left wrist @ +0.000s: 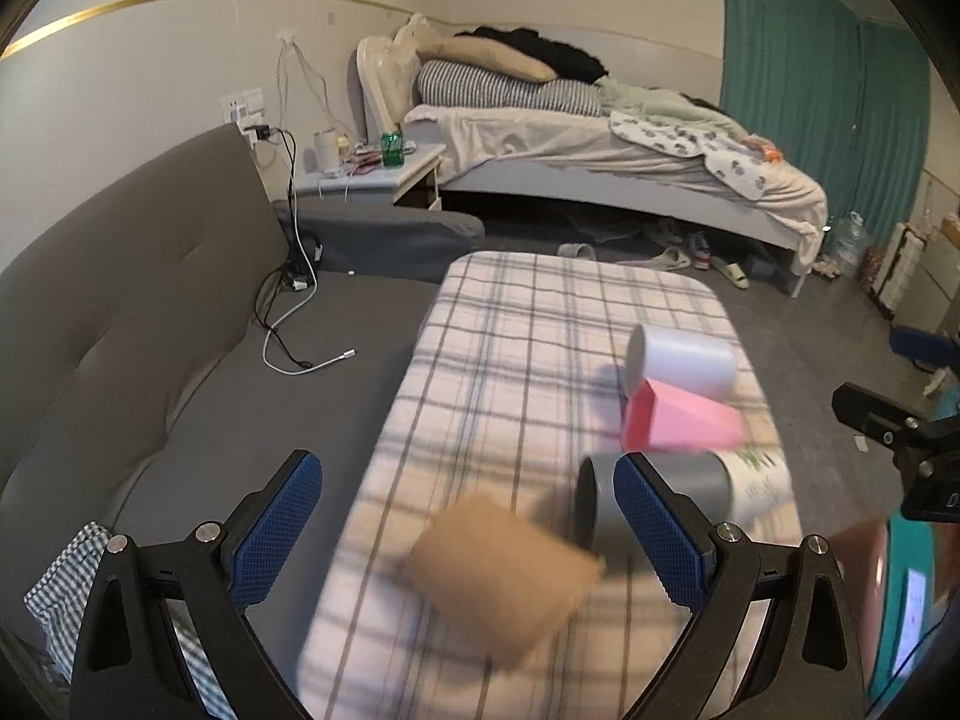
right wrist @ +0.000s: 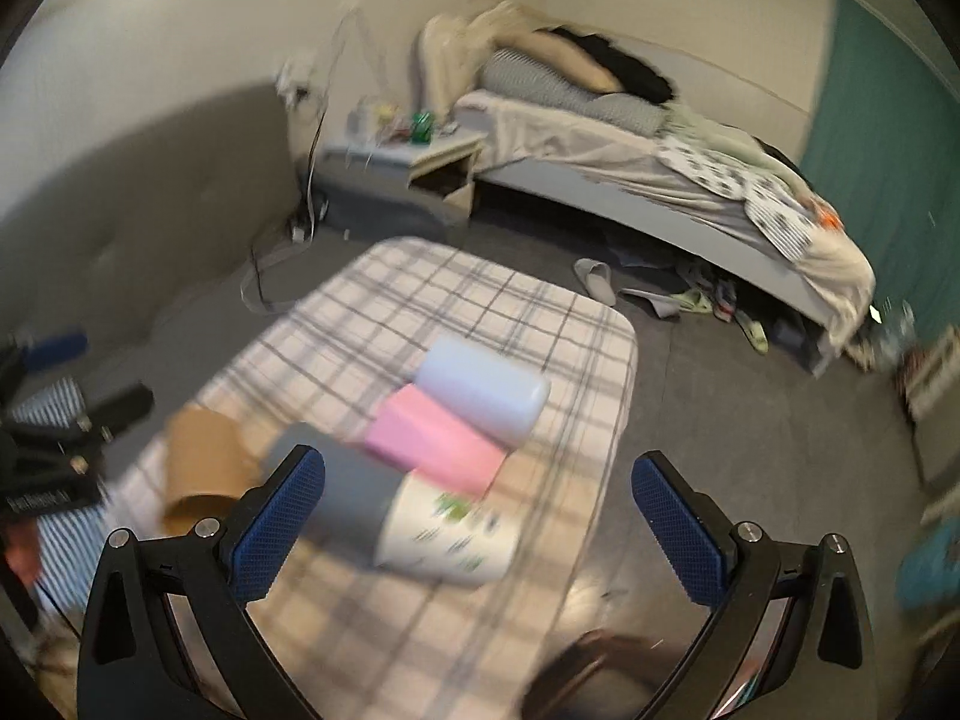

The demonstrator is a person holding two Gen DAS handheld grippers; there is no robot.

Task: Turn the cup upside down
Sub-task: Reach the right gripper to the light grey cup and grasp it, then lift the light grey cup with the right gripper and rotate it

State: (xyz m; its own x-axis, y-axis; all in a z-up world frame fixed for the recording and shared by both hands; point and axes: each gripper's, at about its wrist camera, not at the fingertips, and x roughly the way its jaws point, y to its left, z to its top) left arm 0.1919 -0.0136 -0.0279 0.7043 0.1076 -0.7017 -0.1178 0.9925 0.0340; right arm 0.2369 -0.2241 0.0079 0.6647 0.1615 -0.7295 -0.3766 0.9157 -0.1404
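A brown paper cup (left wrist: 504, 576) lies tilted on the plaid-covered table (left wrist: 540, 312), blurred, between the fingers of my open left gripper (left wrist: 468, 534). In the right wrist view the brown cup (right wrist: 204, 468) lies on its side at the table's left, open end toward the camera. My right gripper (right wrist: 480, 528) is open and empty above the table (right wrist: 468, 276), over a grey and white container (right wrist: 414, 516) lying on its side.
A pink box (left wrist: 678, 420) and a pale cylinder (left wrist: 684, 360) lie on the table beside the grey and white container (left wrist: 678, 492). A grey sofa (left wrist: 150, 330) with cables stands left. A bed (left wrist: 600, 144) and nightstand (left wrist: 372, 174) are behind.
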